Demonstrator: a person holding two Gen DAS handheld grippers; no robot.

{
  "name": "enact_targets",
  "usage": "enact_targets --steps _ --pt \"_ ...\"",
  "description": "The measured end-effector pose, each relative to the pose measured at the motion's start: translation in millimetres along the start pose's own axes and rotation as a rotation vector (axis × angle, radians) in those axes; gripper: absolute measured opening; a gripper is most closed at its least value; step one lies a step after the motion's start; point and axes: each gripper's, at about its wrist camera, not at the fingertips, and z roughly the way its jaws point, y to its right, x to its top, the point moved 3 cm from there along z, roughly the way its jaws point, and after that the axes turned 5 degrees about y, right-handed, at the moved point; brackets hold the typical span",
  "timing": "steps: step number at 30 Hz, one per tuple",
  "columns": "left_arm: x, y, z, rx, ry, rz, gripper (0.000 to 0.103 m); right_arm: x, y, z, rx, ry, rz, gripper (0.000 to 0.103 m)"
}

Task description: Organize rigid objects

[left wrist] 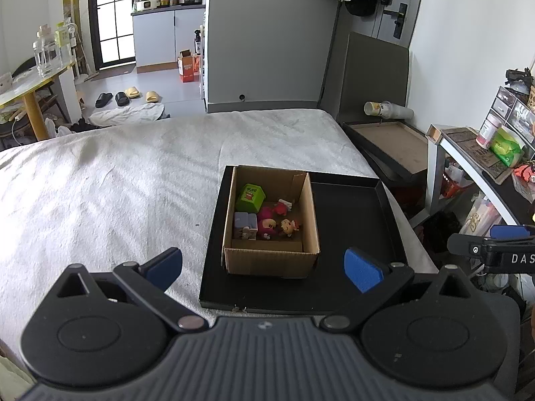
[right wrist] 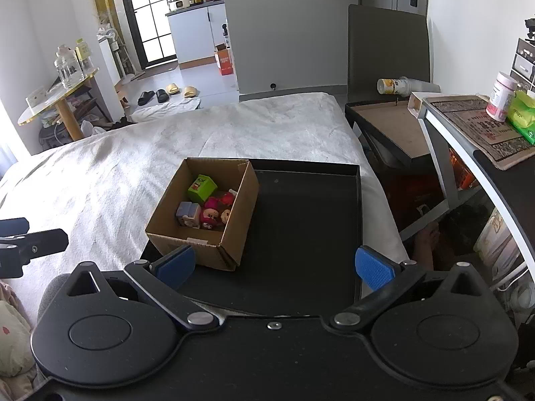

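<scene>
An open cardboard box (left wrist: 271, 260) stands in the left half of a black tray (left wrist: 351, 234) on the bed. It holds several small toys: a green cube (left wrist: 250, 196), a lilac block (left wrist: 244, 224), pink and red figures (left wrist: 267, 222). The box (right wrist: 200, 250), tray (right wrist: 307, 220) and green cube (right wrist: 201, 187) also show in the right wrist view. My left gripper (left wrist: 264, 269) is open and empty, just before the box. My right gripper (right wrist: 276, 265) is open and empty, over the tray's near edge, its left finger beside the box's front corner.
The bed has a white cover (left wrist: 117, 180). To the right stand a second black tray with a brown base (left wrist: 388, 143), a fallen cup (left wrist: 384, 108) and a cluttered shelf (left wrist: 485, 167). A round table with jars (left wrist: 30, 80) is at the far left.
</scene>
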Motion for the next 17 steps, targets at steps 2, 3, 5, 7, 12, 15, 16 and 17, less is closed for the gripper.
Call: enact_targets --steps 2,3,5,7,12,15,16,17 --pt "-0.7 0.4 -0.9 0.005 0.008 0.003 0.102 0.0 0.2 -0.3 0.001 0.001 0.001 0.103" --pt "-1.0 0.0 -1.2 0.010 0.011 0.002 0.102 0.2 0.3 -0.4 0.002 0.000 0.001 0.103" --pt "-1.1 0.0 -2.3 -0.003 0.011 -0.005 0.102 -0.1 0.5 -0.3 0.005 0.000 0.003 0.103" --pt "-0.6 1.3 -3.5 -0.017 0.014 -0.005 0.102 -0.5 1.5 0.0 0.006 -0.001 0.003 0.103" --pt "-0.8 2.5 -2.8 -0.018 0.020 0.003 0.102 -0.8 2.0 0.2 0.006 0.001 0.008 0.103" --pt "-0.9 0.2 -0.8 -0.017 0.019 -0.004 0.102 -1.5 1.8 1.3 0.003 0.000 0.008 0.103" --pt "-0.8 -0.8 -0.2 -0.016 0.021 -0.008 0.102 -1.2 1.5 2.0 0.002 -0.001 0.010 0.103" --pt "-0.6 -1.7 0.2 -0.014 0.023 -0.010 0.102 -1.3 0.9 2.6 0.001 -0.001 0.011 0.103"
